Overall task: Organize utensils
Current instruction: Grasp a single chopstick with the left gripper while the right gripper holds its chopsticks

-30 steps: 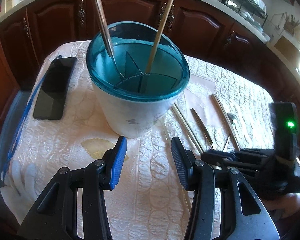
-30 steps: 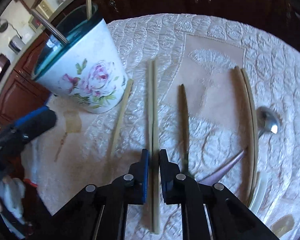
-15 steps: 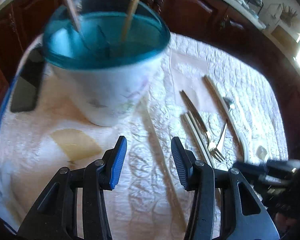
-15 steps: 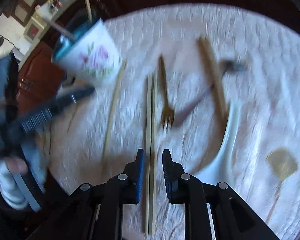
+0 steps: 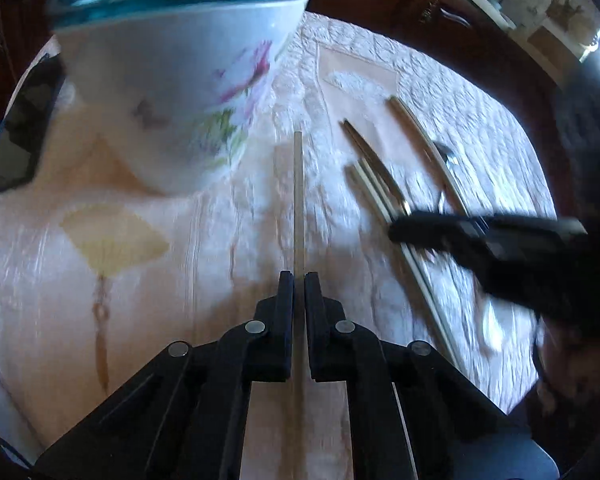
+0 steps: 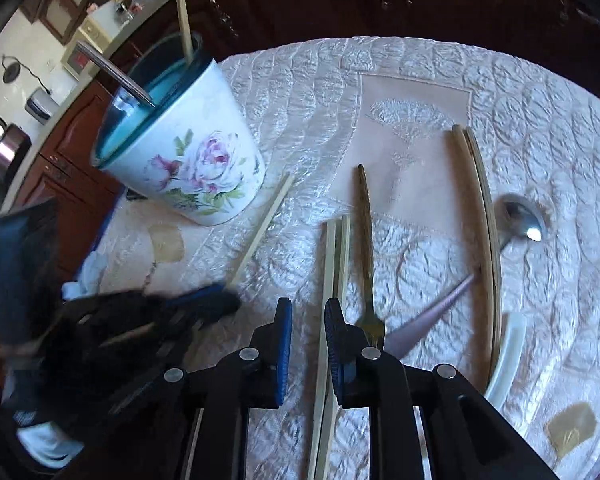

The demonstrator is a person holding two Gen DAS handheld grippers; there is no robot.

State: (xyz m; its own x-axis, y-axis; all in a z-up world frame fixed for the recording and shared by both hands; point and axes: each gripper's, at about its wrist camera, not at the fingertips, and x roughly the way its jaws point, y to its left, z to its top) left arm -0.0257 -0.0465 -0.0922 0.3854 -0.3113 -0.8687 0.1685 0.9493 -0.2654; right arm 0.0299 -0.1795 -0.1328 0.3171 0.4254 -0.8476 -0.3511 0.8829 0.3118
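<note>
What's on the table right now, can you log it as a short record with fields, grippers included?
holder: flowered cup with teal rim, upright on the quilted cloth
in holder: one chopstick, one metal handle
left gripper: jaws just closed, shut on single chopstick lying by the cup
right gripper: open, chopstick pair between its fingers
still on cloth: fork, spoon, second chopstick pair, white ladle
other: phone left of cup
</note>
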